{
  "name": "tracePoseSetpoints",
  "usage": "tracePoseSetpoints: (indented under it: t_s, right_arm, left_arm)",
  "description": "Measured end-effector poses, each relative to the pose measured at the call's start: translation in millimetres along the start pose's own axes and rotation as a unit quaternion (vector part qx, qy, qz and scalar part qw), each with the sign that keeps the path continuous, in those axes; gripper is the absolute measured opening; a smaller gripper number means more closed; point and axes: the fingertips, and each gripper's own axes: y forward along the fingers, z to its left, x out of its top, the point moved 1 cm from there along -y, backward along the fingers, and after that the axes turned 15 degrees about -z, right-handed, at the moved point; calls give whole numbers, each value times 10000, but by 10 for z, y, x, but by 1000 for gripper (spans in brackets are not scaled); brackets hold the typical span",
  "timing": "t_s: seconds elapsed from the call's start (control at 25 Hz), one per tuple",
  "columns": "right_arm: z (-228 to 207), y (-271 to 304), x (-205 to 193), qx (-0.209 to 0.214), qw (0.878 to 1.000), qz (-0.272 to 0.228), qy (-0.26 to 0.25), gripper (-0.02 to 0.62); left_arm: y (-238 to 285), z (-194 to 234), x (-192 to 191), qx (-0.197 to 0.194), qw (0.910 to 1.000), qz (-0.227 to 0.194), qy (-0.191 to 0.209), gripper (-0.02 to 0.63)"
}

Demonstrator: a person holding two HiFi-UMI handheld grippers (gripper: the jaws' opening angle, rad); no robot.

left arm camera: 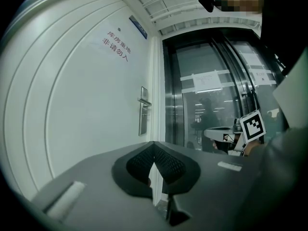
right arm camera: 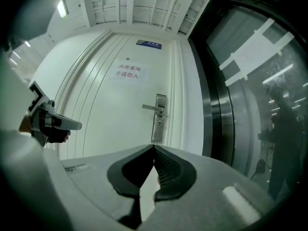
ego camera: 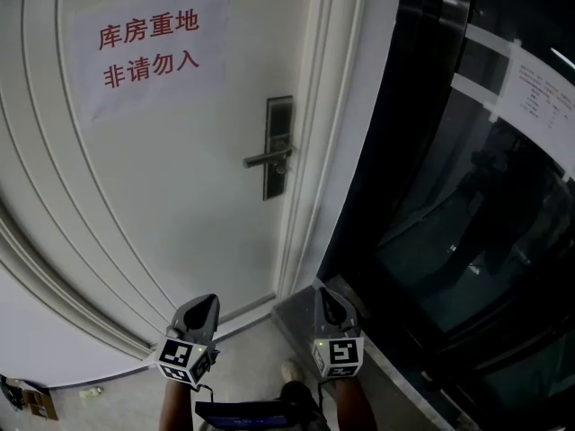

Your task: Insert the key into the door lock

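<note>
The left gripper [left arm camera: 154, 147] and the right gripper [right arm camera: 154, 150] both have their jaws closed tip to tip and are held low, well apart from the door [ego camera: 180, 205]. No key can be made out between either pair, though a thin blade could possibly sit hidden in the pads. Expect a key to be light, stiff, smooth metal that tends to pivot. Clamp it flat across the bow, blade projecting forward. Beyond, the door lock [ego camera: 278, 182] sits at the door's right edge, under the lever handle [ego camera: 265, 160].

Free room before door lock [ego camera: 279, 124]
</note>
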Motion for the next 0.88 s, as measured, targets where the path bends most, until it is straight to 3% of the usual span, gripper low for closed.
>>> tracePoseSetpoints:
  t_s: [0.48, 0.88]
  right_arm:
    - [150, -382, -219, -128, 9995, 293, 55, 2]
    - [210, -312, -128, -50, 9998, 193, 21, 2]
  left_arm:
    - [-273, 18, -138, 15, 9998, 155, -84, 2]
    - [-248, 43, -116, -8, 9999, 123, -94, 2]
